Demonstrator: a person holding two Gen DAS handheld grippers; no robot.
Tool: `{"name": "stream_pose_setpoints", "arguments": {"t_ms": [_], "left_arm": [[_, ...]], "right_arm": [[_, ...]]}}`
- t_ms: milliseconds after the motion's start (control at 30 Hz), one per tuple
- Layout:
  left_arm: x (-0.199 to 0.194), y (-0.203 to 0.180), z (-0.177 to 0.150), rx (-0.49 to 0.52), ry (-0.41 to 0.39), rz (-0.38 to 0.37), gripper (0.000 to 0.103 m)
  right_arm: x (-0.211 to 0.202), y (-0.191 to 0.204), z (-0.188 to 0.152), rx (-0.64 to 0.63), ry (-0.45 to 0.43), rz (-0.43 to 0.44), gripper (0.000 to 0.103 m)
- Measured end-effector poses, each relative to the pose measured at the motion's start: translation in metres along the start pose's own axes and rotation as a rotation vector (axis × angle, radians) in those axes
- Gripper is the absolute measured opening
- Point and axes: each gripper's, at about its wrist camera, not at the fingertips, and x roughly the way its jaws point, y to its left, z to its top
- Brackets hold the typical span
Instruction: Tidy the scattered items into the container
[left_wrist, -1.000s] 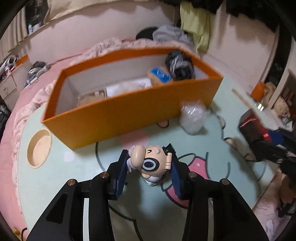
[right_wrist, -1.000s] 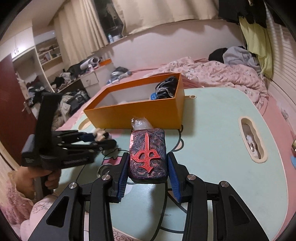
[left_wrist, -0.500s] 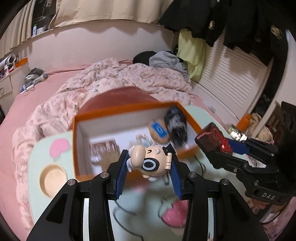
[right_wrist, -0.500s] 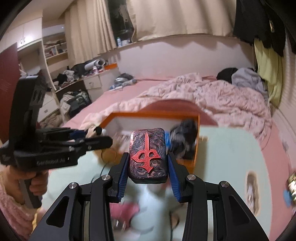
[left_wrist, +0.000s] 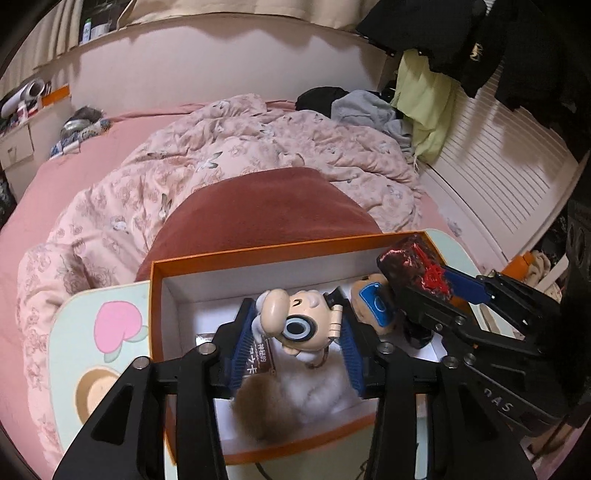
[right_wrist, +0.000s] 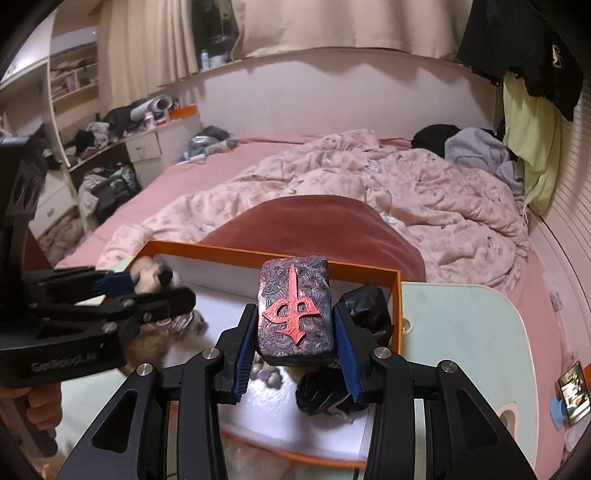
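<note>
Over the orange box (left_wrist: 236, 258) my left gripper (left_wrist: 301, 332) has just been opening around the figurine (left_wrist: 295, 321), pads now slack, so I'd let it drop cleanly, then free the carved block (right_wrist: 295, 310) my right gripper (right_wrist: 295, 347) clamps.

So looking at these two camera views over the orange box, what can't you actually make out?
- Left wrist view: the box floor beneath the cartoon figurine is hidden by the left gripper, whose jaws have just been opening.
- Left wrist view: the furry brown and white item is blurred, so what it is stays unclear.
- Right wrist view: the dark bundle is partly hidden by the carved block with the red symbol in the right gripper.
</note>
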Motion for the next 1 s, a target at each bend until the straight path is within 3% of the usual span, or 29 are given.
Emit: {"name": "stream_pose_setpoints", "arguments": {"t_ms": [33,67,133,267,367,600,800,1000], "left_arm": [[-0.002,0.002,0.0,-0.014,-0.008,0.01,0.071],[-0.006,0.002,-0.001,-0.022,-0.029,0.021,0.077],[-0.015,0.002,-0.003,-0.009,-0.071,0.03,0.077],[-0.032,0.0,-0.006,0.017,-0.095,0.049,0.077],[-0.048,-0.001,-0.016,0.011,-0.096,0.017,0.077],[-0.075,-0.015,-0.069,0.083,-0.03,0.039,0.077],[-0.061,-0.022,-0.129,0.089,0.051,0.087,0.077],[-0.035,-0.015,-0.151,0.03,0.097,0.178,0.08]], "right_arm": [[-0.002,-0.003,0.0,0.015,-0.013,-0.002,0.051],[-0.005,-0.005,0.0,0.027,-0.027,-0.001,0.056],[-0.014,-0.01,-0.001,0.053,-0.066,0.003,0.064],[-0.031,-0.009,-0.005,0.049,-0.075,0.006,0.064],[-0.05,-0.005,-0.016,0.025,-0.085,0.005,0.064],[-0.081,-0.002,-0.07,0.003,-0.022,-0.008,0.064],[-0.083,-0.005,-0.128,0.004,0.081,-0.056,0.064],[-0.075,-0.016,-0.149,0.058,0.123,-0.117,0.065]]}}
